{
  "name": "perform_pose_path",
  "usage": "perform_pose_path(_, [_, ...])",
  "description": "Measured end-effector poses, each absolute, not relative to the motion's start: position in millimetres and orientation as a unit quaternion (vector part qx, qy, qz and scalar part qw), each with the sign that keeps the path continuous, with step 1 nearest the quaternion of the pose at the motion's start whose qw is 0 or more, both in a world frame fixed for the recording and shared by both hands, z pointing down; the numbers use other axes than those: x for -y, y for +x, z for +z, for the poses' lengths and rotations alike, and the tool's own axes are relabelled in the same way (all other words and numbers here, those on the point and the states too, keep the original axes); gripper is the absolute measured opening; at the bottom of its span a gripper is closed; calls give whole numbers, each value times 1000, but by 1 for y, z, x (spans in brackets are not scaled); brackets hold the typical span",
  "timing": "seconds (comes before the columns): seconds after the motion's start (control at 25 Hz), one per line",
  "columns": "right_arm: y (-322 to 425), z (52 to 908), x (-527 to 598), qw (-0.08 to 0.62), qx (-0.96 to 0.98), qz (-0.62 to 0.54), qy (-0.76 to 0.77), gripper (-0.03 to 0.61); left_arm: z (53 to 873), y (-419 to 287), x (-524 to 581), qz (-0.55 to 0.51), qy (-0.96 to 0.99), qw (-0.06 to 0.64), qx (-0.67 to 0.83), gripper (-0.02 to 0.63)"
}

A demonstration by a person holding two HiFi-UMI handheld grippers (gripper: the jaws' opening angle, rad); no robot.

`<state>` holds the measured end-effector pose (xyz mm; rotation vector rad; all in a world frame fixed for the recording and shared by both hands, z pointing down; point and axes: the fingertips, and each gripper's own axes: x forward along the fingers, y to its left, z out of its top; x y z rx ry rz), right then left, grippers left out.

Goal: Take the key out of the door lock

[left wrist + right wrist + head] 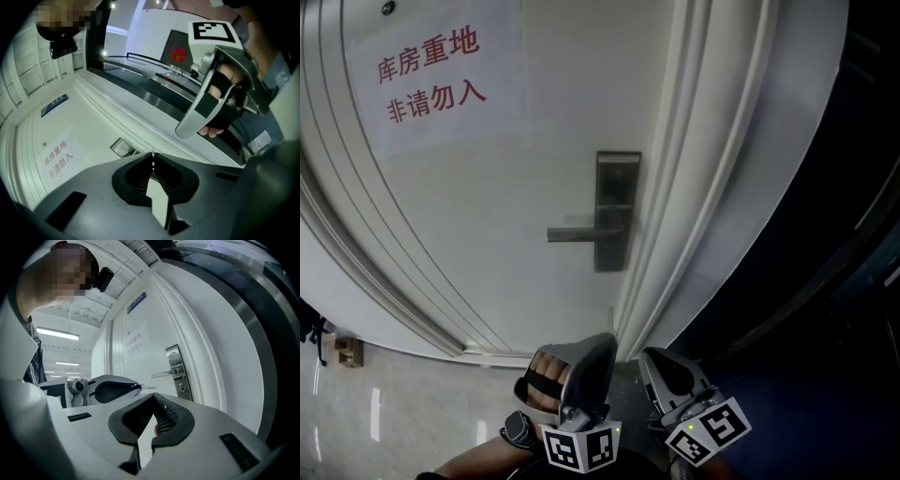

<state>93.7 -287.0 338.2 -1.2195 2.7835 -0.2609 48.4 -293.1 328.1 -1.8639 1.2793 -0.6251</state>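
The sign (431, 80) sits on the door (534, 178), up left of the lock plate (617, 211). Below, my left gripper (605, 341), key (145, 388) between its jaws, lies left of my right gripper (652, 356).

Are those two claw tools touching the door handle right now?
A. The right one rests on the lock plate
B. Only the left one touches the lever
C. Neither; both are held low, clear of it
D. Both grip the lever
C: in the head view the left gripper and right gripper sit near the bottom of the picture, well below the lever and lock plate, touching neither.
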Motion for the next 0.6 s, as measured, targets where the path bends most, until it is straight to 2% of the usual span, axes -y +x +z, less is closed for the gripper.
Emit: perform_pose_path(0.6, [89,337,289,41,-910,-81,-406,14,323,47,297,-241,-731,396,-500,9])
